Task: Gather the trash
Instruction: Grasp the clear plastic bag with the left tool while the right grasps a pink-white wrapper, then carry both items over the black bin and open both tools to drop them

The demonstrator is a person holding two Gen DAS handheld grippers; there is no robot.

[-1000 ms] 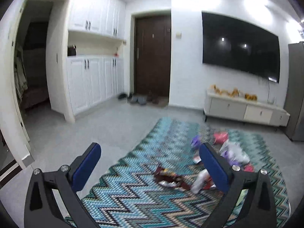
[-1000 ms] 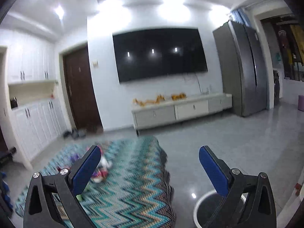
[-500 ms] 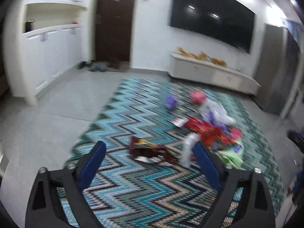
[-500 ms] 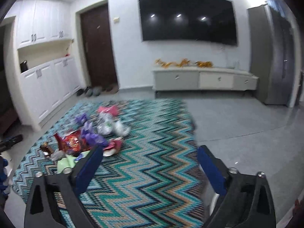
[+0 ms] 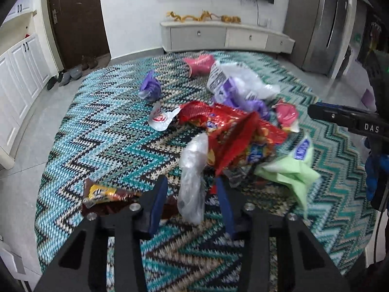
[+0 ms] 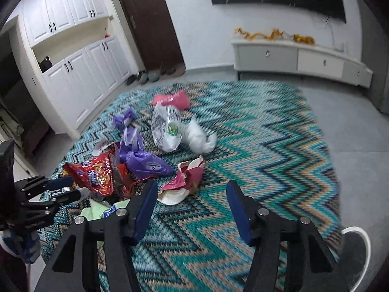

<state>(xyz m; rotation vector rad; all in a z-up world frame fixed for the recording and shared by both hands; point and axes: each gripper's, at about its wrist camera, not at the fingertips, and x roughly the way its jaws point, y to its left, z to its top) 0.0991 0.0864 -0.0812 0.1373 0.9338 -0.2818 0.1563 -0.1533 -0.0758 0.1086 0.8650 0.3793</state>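
Left wrist: left gripper [image 5: 192,197] closing, clear wrapper [image 5: 193,170] between pads, not pinched yet. Right wrist: right gripper [image 6: 190,198] closing over rug [image 6: 279,146], nothing between pads, pink wrapper [image 6: 184,182] just ahead. Trash heaped mid-rug.

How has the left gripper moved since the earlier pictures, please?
Yes. The left gripper has swung down toward the rug: the door, once centre frame, now sits top left, and the clear wrapper lies between its closing tongs.
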